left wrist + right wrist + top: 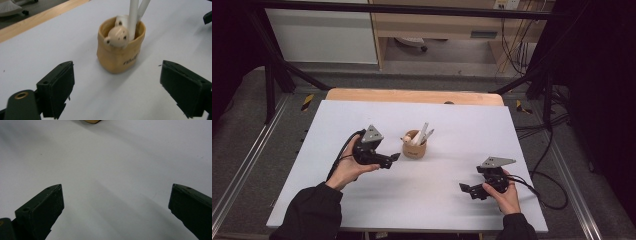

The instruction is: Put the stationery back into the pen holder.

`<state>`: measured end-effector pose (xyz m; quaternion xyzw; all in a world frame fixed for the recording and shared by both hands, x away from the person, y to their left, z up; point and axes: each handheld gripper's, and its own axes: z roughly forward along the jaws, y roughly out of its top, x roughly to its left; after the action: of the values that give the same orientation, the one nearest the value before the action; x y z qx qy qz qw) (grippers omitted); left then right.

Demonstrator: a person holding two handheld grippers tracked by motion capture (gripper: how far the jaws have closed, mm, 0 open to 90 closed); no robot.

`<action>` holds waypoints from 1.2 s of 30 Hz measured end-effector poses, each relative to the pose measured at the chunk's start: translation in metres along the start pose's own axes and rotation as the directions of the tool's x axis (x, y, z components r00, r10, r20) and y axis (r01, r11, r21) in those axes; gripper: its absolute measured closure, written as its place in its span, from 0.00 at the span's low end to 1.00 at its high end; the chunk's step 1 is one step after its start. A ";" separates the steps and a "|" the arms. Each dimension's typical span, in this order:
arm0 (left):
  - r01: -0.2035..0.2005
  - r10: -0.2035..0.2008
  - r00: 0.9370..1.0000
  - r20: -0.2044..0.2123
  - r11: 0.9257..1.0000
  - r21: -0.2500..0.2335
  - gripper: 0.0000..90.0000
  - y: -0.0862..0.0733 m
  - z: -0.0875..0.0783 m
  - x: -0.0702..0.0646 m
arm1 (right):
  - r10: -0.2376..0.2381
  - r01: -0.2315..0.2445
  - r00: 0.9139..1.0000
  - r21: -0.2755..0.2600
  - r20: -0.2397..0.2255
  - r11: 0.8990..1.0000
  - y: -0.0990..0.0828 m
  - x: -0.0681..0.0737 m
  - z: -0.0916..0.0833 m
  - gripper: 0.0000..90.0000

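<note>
A small tan soft-sided pouch cup [414, 146] stands upright near the middle of the white-topped bench [362, 200], holding white stick-shaped pens [133, 17] and a cream bear-headed piece [117, 37]. The filling looks done — nothing lies loose on the bench. The left gripper [393, 158] sits just at the cup's 9 o'clock, jaws wide apart and empty, clear of its wall. The right gripper [465, 188] rests well apart at 4 o'clock — jaws spread, nothing between them. What remains appears to be drawing away.
</note>
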<state>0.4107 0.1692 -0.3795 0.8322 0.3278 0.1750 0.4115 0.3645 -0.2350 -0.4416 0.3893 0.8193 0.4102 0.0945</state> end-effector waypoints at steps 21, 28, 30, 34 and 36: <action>0.065 -0.065 0.998 -0.015 0.998 0.026 0.07 -0.089 -0.026 0.015 | 0.007 -0.007 1.000 -0.002 0.006 1.000 -0.002 -0.002 -0.003 0.01; 0.081 -0.079 0.996 -0.032 0.996 0.050 0.07 -0.107 -0.034 0.019 | -0.001 0.001 1.000 0.003 0.008 1.000 -0.003 -0.002 -0.002 0.01; 0.084 -0.082 0.996 -0.038 0.995 0.052 0.07 -0.111 -0.037 0.021 | 0.004 -0.004 1.000 0.006 0.007 1.000 -0.003 -0.002 -0.002 0.01; 0.091 -0.089 0.995 -0.046 0.994 0.052 0.07 -0.115 -0.040 0.024 | 0.008 -0.008 1.000 0.006 0.005 1.000 -0.003 -0.001 -0.001 0.01; 0.097 -0.095 0.994 -0.049 0.994 0.048 0.07 -0.117 -0.042 0.026 | 0.008 -0.008 1.000 0.007 0.003 1.000 -0.004 -0.001 -0.001 0.01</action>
<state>0.3590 0.2630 -0.4475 0.8213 0.3811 0.1661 0.3907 0.3626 -0.2375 -0.4436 0.3934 0.8192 0.4069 0.0928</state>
